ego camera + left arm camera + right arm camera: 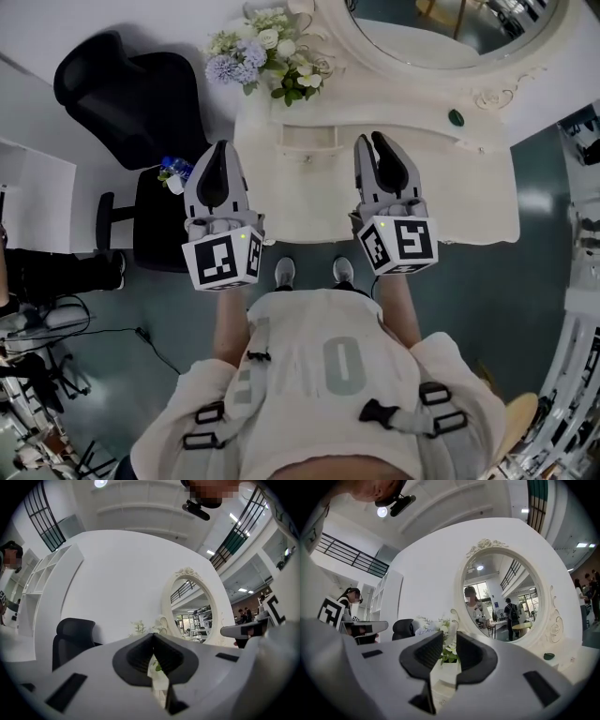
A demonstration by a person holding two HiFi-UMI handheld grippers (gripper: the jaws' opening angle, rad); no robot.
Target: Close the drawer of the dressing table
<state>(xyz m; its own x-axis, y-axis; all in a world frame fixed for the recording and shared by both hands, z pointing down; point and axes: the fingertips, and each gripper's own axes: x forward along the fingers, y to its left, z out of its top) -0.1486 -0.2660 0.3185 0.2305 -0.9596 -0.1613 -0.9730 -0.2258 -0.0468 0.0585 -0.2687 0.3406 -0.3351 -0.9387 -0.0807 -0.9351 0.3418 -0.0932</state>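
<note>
Head view: both grippers are held level above the front of the dressing table [469,202], touching nothing. Left gripper [221,148]: jaws together, empty. Right gripper [371,141]: jaws a little apart, nothing between them. The small drawer [307,138] sits at the table's back, ahead-right of the left gripper and ahead-left of the right. It looks pulled out a little; how far is hard to tell. The flowers [267,52] stand just beyond it.

Judgement: this is the approach stage, with no contact yet. To do it well, bring one gripper square onto the middle of the drawer front and push straight back. An off-centre push may skew and jam it. Stay below the flowers.
</note>
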